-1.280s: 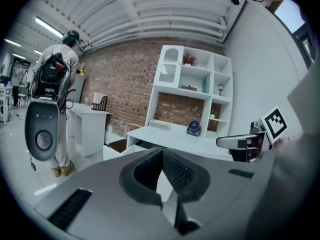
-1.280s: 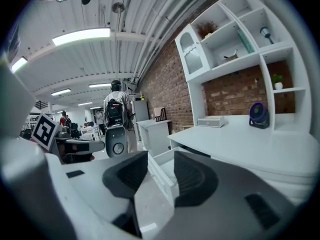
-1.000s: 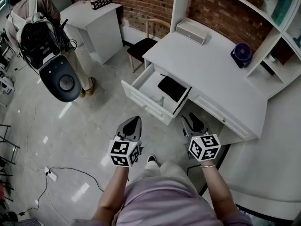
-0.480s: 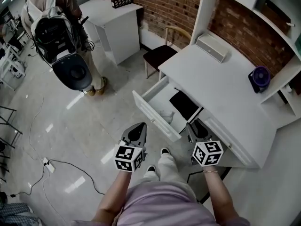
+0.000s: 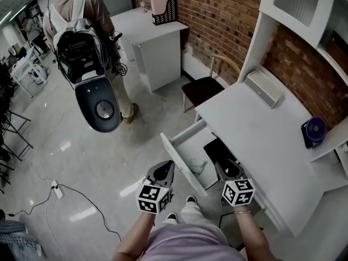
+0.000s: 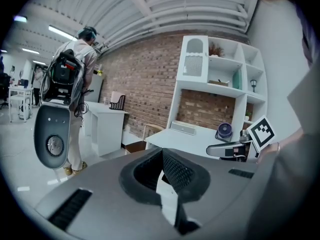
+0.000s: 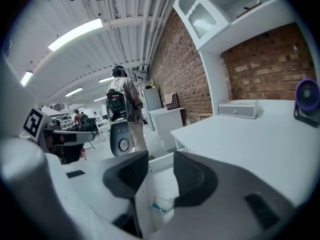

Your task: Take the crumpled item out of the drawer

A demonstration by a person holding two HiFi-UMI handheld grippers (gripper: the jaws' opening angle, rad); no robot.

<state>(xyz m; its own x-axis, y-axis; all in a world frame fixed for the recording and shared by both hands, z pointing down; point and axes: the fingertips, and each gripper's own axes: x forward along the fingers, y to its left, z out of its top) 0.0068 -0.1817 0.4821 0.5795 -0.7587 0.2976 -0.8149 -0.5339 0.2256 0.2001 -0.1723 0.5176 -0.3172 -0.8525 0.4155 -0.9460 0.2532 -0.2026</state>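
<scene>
The white drawer point(image 5: 182, 155) stands pulled out of the desk point(image 5: 261, 129). In it lie a white crumpled item point(image 5: 198, 167) at the near end and a flat black item point(image 5: 216, 147) further in. My right gripper point(image 5: 227, 169) hovers over the drawer's near right corner, open, with nothing between its pads. Past its jaws in the right gripper view point(image 7: 161, 166) I see the drawer's floor point(image 7: 167, 181) and the crumpled item point(image 7: 162, 204), which has teal print. My left gripper point(image 5: 165, 170) hangs just left of the drawer front over the floor, shut and empty point(image 6: 161, 156).
A person with a black backpack point(image 5: 81, 37) and a dark oval device point(image 5: 98, 106) stands on the floor at the upper left. A chair point(image 5: 209, 86) sits by the desk end. A purple fan point(image 5: 314, 130) and a white box point(image 5: 263, 88) rest on the desk. A cable point(image 5: 81, 200) trails across the floor.
The view has swung, and the drawer now lies closer under both grippers. The right gripper has come over the drawer's near end. The person with the backpack appears nearer.
</scene>
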